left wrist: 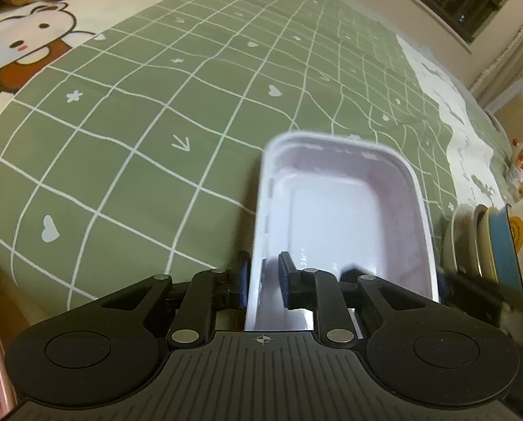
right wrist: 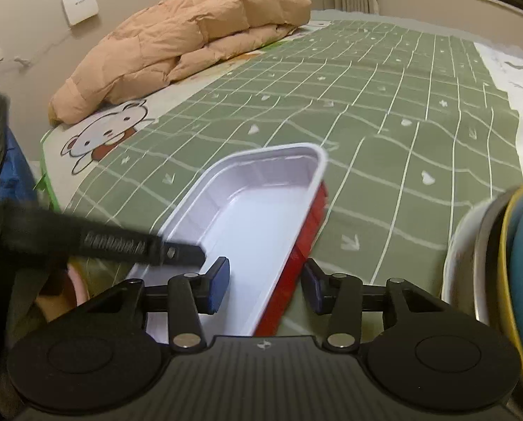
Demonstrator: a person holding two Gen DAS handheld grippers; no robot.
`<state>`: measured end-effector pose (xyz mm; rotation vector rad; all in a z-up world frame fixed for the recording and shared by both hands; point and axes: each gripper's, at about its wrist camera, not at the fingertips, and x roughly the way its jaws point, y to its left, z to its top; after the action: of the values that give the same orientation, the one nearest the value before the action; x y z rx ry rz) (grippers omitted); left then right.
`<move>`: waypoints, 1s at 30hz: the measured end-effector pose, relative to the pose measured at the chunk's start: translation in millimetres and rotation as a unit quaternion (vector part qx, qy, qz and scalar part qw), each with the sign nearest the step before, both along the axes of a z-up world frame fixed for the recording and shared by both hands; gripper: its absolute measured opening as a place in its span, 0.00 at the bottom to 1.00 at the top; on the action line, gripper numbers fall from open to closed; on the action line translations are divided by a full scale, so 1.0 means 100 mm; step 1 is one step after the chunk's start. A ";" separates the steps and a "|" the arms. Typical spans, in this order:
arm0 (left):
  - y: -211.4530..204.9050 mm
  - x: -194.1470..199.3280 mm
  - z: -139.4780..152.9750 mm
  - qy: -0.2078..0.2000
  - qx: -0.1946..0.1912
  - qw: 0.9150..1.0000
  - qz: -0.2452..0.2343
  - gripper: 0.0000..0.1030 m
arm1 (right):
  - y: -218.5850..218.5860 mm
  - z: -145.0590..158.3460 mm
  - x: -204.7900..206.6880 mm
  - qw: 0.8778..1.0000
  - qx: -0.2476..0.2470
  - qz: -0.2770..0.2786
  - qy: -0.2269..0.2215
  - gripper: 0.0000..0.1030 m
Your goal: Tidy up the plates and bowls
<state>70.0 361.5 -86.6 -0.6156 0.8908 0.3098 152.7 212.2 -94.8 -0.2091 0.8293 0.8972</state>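
- The left gripper (left wrist: pixel 263 277) sits nearest in its own view, its blue pads pressed onto the left wall of a rectangular tray (left wrist: pixel 342 210), one pad outside and one inside, so it is pinching that wall.
- The tray is white inside, and from the right wrist view the same tray (right wrist: pixel 251 217) shows a red outer wall; it is held tilted above the bedspread, long side running away from both hands.
- The right gripper (right wrist: pixel 266 286) straddles the tray's red right-hand wall, one blue pad inside the tray and one outside. There is a gap between the pads and the wall, so the jaws stand apart and do not press on it.
- In the right wrist view the left gripper's black finger crosses in from the left and meets the tray's near left rim.
- Just to the right stands a stack of plates and bowls (left wrist: pixel 486 242) on edge, pale rims with a blue one and a yellow-edged one; it fills the right border of the right wrist view too (right wrist: pixel 500 263).
- Under everything spreads a green checked bedspread (left wrist: pixel 156 112) with white hearts, stars and arrows.
- Farther off lies a cartoon bear print (right wrist: pixel 110 129), and beyond it a folded peach duvet (right wrist: pixel 191 45) against the wall.
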 end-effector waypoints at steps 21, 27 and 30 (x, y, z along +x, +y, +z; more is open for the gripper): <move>-0.28 -0.18 0.87 -0.063 0.045 0.997 -0.002 0.21 | -0.35 0.63 0.15 0.993 0.095 -0.001 0.063 0.40; -0.65 -0.03 1.55 -0.158 0.016 0.986 -0.058 0.21 | -0.99 1.27 0.17 0.984 0.172 -0.014 0.037 0.40; -0.96 0.23 1.64 -0.173 0.002 0.980 -0.100 0.20 | -1.41 1.44 0.17 0.982 0.179 -0.052 -0.008 0.40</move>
<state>93.0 265.2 77.3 -0.5500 0.6093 0.0198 169.5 71.7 49.7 0.1394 0.6438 0.9284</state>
